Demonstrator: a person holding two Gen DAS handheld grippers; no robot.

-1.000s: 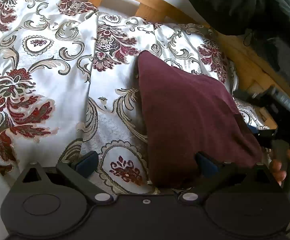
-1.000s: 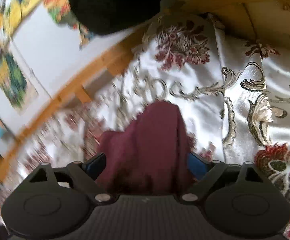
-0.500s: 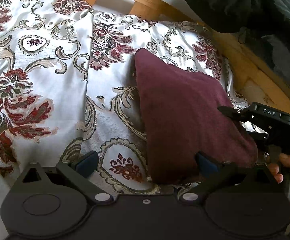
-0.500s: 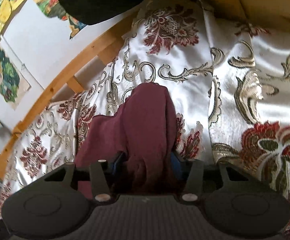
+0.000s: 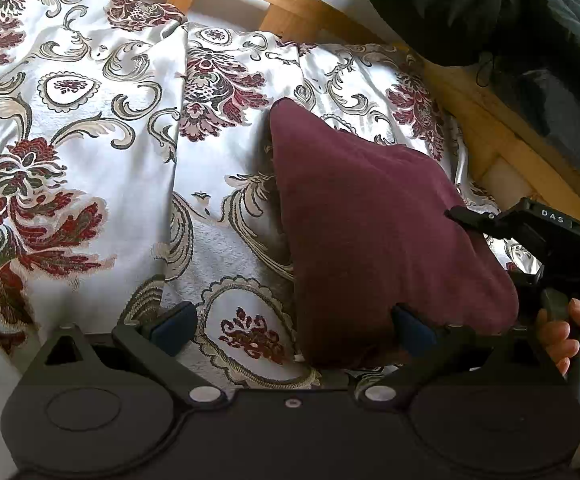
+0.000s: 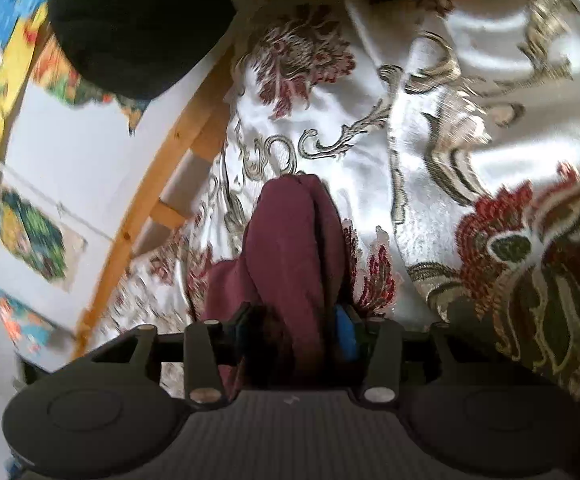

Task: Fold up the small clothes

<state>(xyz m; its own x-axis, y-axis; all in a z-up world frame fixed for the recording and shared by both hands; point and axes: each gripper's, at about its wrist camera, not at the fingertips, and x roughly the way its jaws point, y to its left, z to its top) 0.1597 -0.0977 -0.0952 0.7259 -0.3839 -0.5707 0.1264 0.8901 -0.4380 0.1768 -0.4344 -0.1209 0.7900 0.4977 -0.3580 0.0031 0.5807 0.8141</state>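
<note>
Right fingers (image 6: 346,330) clamping maroon cloth (image 6: 290,248), length running away from them

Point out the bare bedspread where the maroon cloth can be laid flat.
Free: the floral satin bedspread left of the maroon cloth, up to the wooden bed rail. Crowded: the right edge, by the right gripper and black padded jacket.

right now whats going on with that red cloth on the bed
A person with a gripper in each hand is folding a maroon cloth on a floral bedspread. The right gripper is shut on a bunched end of it. The left gripper is open, its right finger at the cloth's near edge, gripping nothing. The fold is not finished.
</note>
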